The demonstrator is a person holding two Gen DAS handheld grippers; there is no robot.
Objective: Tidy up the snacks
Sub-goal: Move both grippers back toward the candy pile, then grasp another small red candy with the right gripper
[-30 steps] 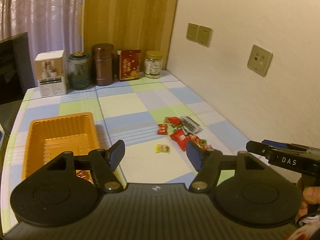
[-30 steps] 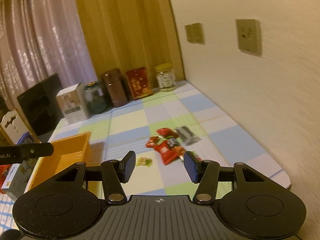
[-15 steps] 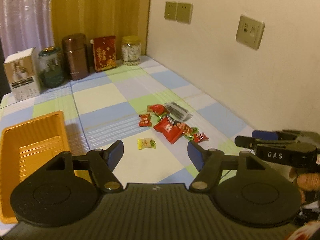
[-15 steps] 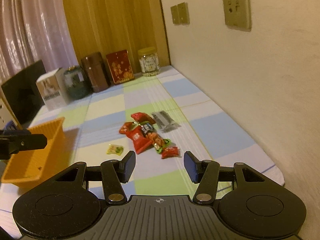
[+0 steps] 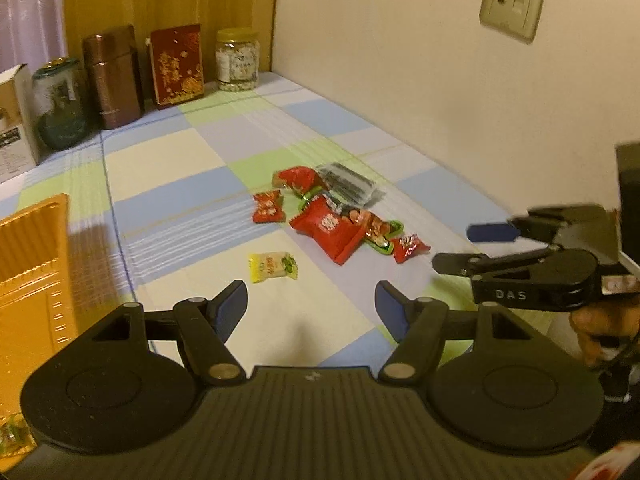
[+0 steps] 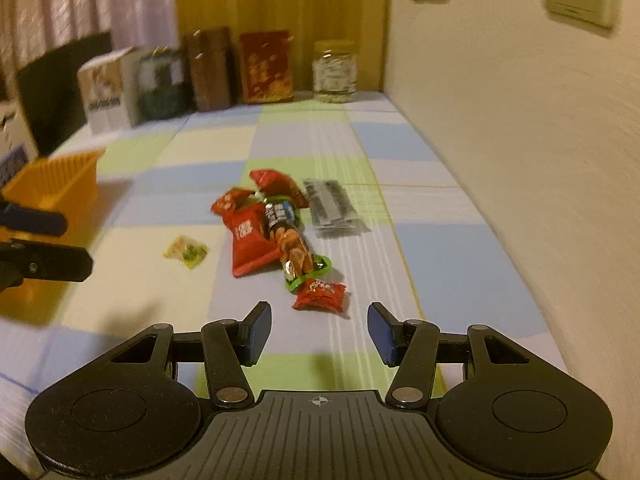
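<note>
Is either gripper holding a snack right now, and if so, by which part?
Neither. The left gripper and right gripper are both open and hold nothing; the snacks lie on the table.

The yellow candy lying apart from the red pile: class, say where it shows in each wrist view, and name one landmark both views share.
Left wrist view: the yellow candy lies at centre, just beyond the left gripper's open fingers.
Right wrist view: the yellow candy lies left of centre, left of the big red packet.
Shared landmark: the yellow-lidded jar in the far corner.
</note>
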